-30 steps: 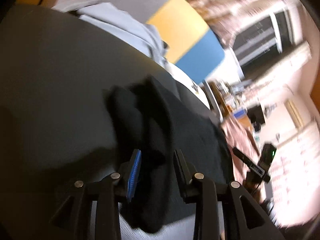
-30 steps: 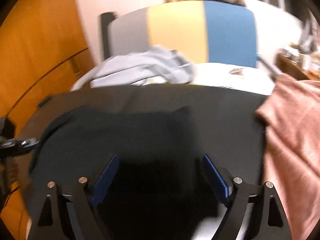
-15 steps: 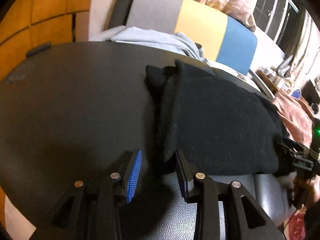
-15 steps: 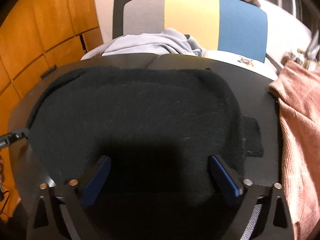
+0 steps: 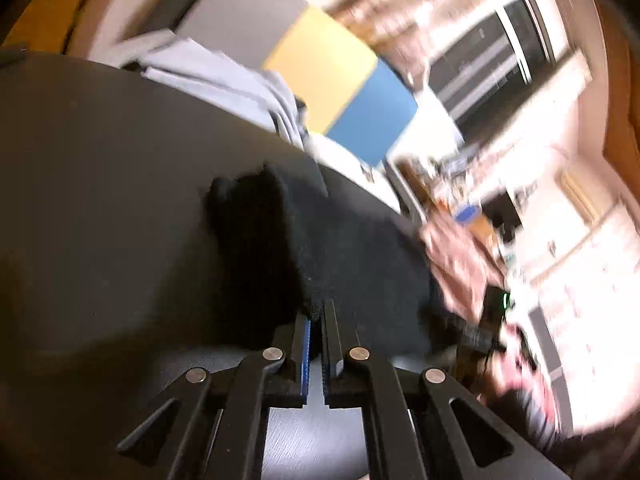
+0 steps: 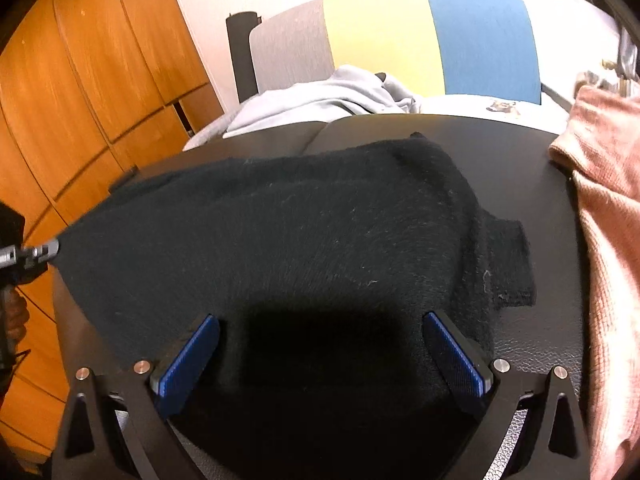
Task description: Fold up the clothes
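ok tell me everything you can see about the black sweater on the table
The black sweater is a fuzzy knit flecked with pale lint, spread across most of the dark table in folded layers, with a ribbed piece sticking out at its right side. Its left edge is pinched and lifted by the left gripper, whose jaws have just closed on the fabric. The right gripper hangs open above its near edge, with fabric between the pads but none pressed. A pink knit garment lies beside it on the right, apart from it.

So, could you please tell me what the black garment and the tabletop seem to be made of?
Black garment: probably a soft, fuzzy knit, wool or fleece; matte nap with stray pale fibres. Tabletop: looks like black leatherette, with a pebbled grain and dull sheen.
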